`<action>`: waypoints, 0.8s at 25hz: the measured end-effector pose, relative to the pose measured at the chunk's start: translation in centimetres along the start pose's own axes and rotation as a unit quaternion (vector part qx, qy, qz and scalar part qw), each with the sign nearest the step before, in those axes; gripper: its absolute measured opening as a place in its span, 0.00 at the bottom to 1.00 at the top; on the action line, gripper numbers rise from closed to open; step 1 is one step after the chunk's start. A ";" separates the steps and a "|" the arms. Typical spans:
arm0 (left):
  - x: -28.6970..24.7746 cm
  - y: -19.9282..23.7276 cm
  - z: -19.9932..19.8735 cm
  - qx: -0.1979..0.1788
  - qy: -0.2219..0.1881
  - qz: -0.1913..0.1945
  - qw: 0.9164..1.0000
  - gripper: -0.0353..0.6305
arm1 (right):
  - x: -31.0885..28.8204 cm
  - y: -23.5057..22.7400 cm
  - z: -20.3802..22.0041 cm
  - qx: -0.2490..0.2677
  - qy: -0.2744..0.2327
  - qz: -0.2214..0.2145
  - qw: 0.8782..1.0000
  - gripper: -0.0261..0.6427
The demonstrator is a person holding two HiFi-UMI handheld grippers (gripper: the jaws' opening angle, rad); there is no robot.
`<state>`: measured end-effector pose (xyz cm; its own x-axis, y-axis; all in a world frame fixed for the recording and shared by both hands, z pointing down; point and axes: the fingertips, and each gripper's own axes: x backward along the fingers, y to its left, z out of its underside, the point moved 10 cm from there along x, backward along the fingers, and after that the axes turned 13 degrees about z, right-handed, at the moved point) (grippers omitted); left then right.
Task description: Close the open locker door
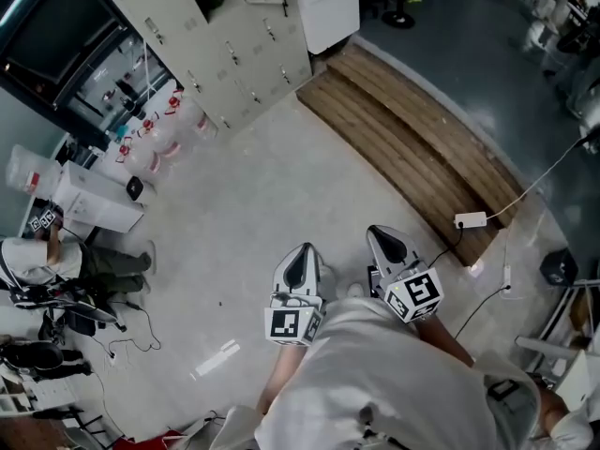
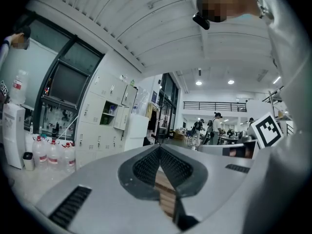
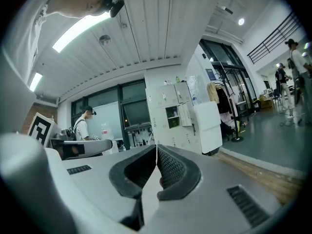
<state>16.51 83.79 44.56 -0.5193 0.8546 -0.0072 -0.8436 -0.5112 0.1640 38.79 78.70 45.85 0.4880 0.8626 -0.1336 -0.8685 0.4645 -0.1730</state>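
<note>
Open locker door: your pale grey metal locker door (image 3: 185, 115) stands ajar on the far beige locker bank (image 1: 234, 54). It is just right of its dark open compartment (image 3: 172, 117) and well apart from both sets of fingers.
Materials: flat rectangular doors with small handles; glossy pale floor (image 1: 244, 223); slatted brown wooden platform (image 1: 412, 148) at the right.
Left gripper (image 2: 160, 147): your grey gripper with black dimpled pads (image 2: 146, 167) is clenched tip to tip, gripping and touching nothing.
Right gripper (image 3: 156, 147): clenched the same way, empty, pointing toward the lockers.
</note>
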 end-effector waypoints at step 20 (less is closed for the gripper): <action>-11.6 15.8 -1.6 0.014 0.009 0.052 0.999 0.06 | -17.1 -0.3 -2.2 0.005 0.030 0.028 0.999 0.08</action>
<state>8.97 65.67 45.66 -0.6063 0.7952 -0.0067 -0.7811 -0.5940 0.1927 30.87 63.37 46.06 0.4429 0.8739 -0.2004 -0.8951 0.4182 -0.1545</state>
